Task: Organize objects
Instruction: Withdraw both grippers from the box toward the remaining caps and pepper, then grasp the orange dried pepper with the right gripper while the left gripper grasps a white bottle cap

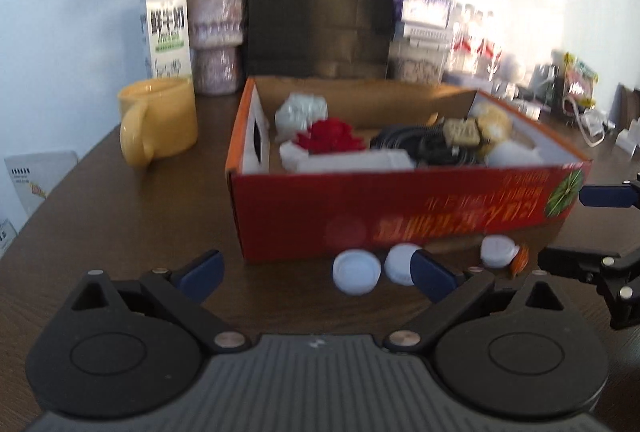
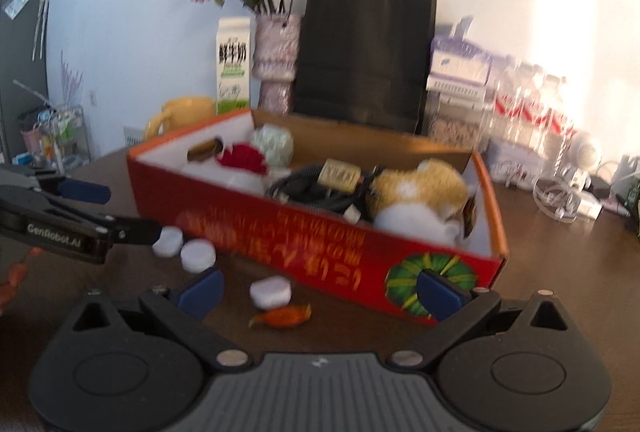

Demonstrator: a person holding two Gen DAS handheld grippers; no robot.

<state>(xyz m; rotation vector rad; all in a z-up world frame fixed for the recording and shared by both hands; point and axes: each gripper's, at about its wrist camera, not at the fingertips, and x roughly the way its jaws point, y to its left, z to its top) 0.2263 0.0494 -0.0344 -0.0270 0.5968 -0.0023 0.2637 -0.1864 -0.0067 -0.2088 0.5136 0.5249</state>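
Note:
A red cardboard box (image 1: 400,208) (image 2: 320,232) stands open on the dark wooden table. It holds a red bow (image 1: 332,138), a black cable (image 1: 420,148), a yellow and white plush toy (image 2: 420,192) and other small items. In front of the box lie three white caps (image 1: 356,272) (image 1: 402,264) (image 1: 498,250) and an orange wrapped candy (image 2: 282,316). My left gripper (image 1: 316,274) (image 2: 134,212) is open, with the caps just ahead of its right finger. My right gripper (image 2: 320,294) (image 1: 568,228) is open, with one cap (image 2: 271,292) and the candy between its fingers.
Left of the box sits a yellow mug (image 1: 160,124). Behind stand a milk carton (image 1: 166,28), a vase of dried flowers (image 1: 216,32) and a black paper bag (image 1: 320,4). Water bottles (image 2: 528,112), tissue packs and cables crowd the back right.

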